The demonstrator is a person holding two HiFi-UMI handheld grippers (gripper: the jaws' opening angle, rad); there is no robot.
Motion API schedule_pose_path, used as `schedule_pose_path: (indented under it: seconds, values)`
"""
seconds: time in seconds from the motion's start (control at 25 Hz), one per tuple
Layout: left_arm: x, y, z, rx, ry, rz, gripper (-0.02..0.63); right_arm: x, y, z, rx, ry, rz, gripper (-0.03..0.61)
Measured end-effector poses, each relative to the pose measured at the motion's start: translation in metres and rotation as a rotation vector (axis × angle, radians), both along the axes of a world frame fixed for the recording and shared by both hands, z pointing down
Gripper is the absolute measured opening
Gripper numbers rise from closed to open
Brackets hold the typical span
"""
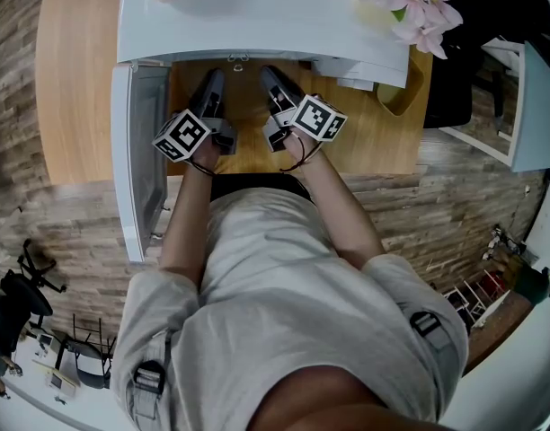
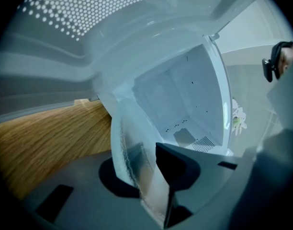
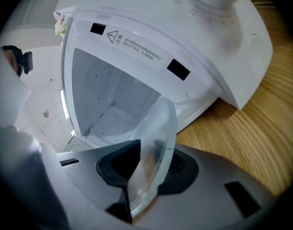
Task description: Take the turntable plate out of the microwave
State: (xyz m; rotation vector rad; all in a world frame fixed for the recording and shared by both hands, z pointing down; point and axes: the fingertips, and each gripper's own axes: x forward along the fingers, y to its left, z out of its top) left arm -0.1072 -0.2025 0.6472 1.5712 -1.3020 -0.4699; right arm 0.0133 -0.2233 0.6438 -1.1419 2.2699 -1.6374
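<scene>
Two hand-held tools are engaged at once: the left gripper point(image 1: 216, 79) and the right gripper point(image 1: 271, 77) are both reached toward the mouth of the white box-shaped microwave point(image 1: 257, 16), whose door point(image 1: 131, 151) is swung wide to the left. In the left gripper view, the round clear-glass turntable plate point(image 2: 132, 152) is seen pinched at its rim between the dark pads of the left gripper point(image 2: 147, 172). In the right gripper view, the opposite rim of the turntable plate point(image 3: 158, 138) is clamped in the same way by the right gripper point(image 3: 140, 170). Both sets of jaws are thus clenched on glass, not released. The turntable plate is held between the two tools at the front of the pale cavity point(image 3: 108, 90), above the light wooden tabletop point(image 3: 261, 123); the cavity floor behind it appears bare. In the head view the glass itself cannot be made out.

The lifting-out step is judged to be in hand. For the next move, an even pull back toward the person is called for, with both grips kept firm and level so that the smooth glass is not twisted, slipped or knocked on the frame.
</scene>
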Motion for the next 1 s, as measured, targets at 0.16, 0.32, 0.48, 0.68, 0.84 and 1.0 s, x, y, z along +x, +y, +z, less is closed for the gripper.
schedule_pose_path:
  seconds: [0.16,0.32,0.48,0.68,0.84,1.0]
  values:
    - [0.004,0.008,-0.001,-0.001,-0.004,0.005,0.109,0.002,0.01,0.002,-0.017,-0.008,0.0,0.108]
    - [0.006,0.013,-0.002,0.001,-0.023,0.016,0.112,0.005,0.017,0.003,-0.021,-0.014,0.007,0.106]
    - [0.009,0.02,-0.008,0.016,-0.011,0.019,0.112,0.007,0.025,0.0,-0.019,-0.012,0.004,0.106]
    - [0.011,0.029,-0.01,0.022,-0.01,0.022,0.112,0.008,0.035,-0.002,-0.016,-0.01,0.002,0.106]
    - [0.011,0.038,-0.011,0.02,-0.023,0.022,0.114,0.008,0.042,-0.004,-0.009,-0.01,-0.005,0.107]
    - [0.012,0.044,-0.012,0.019,-0.031,0.024,0.114,0.009,0.048,-0.003,-0.009,-0.012,-0.006,0.107]
